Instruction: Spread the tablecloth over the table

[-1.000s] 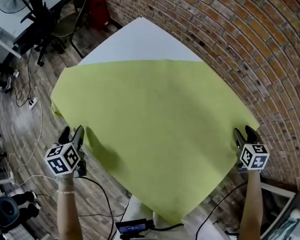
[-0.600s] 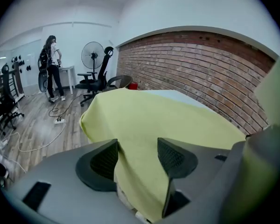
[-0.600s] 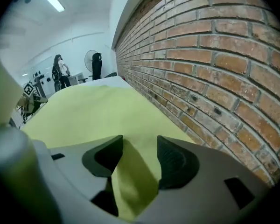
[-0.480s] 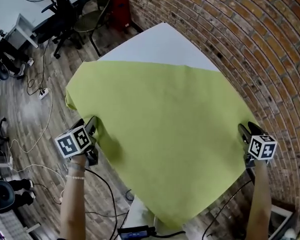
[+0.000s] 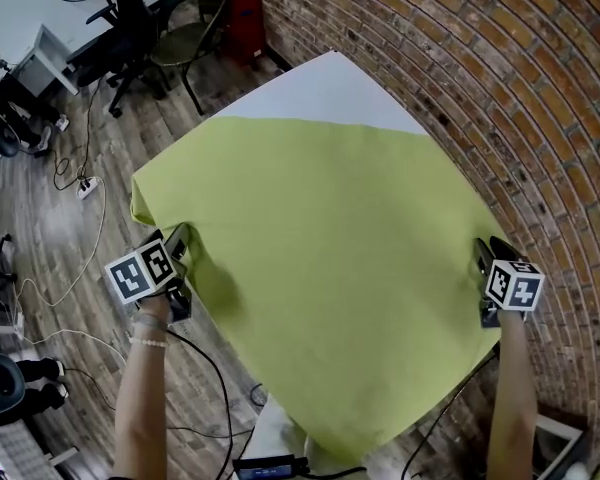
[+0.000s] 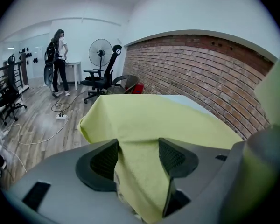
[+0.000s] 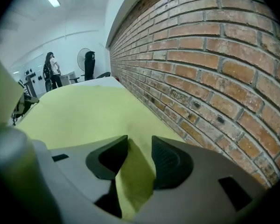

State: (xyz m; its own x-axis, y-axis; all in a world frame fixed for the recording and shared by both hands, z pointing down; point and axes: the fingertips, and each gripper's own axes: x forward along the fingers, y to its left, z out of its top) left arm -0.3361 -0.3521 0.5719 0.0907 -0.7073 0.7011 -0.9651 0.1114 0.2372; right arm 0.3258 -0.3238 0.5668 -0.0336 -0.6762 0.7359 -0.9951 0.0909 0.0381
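Note:
A yellow-green tablecloth (image 5: 330,248) covers most of the white table (image 5: 325,93); only the far corner is bare. My left gripper (image 5: 180,240) is at the cloth's left edge. Its jaws have just been opening and stand wide, and a fold of cloth (image 6: 140,171) drapes loosely between the pads in the left gripper view (image 6: 137,155). My right gripper (image 5: 488,250) is at the cloth's right corner by the wall. Its jaws (image 7: 139,155) have just been closing around a hanging fold (image 7: 133,181), with a dark gap still beside the left pad.
A brick wall (image 5: 500,88) runs close along the table's right side. Office chairs (image 5: 190,28), a red box (image 5: 245,13) and cables (image 5: 80,188) are on the wooden floor to the left. A person (image 6: 58,62) stands far off by a desk.
The left gripper has rolled and edged in against the cloth's left side. The right gripper has shifted along the wall-side edge. The cloth lies much as before.

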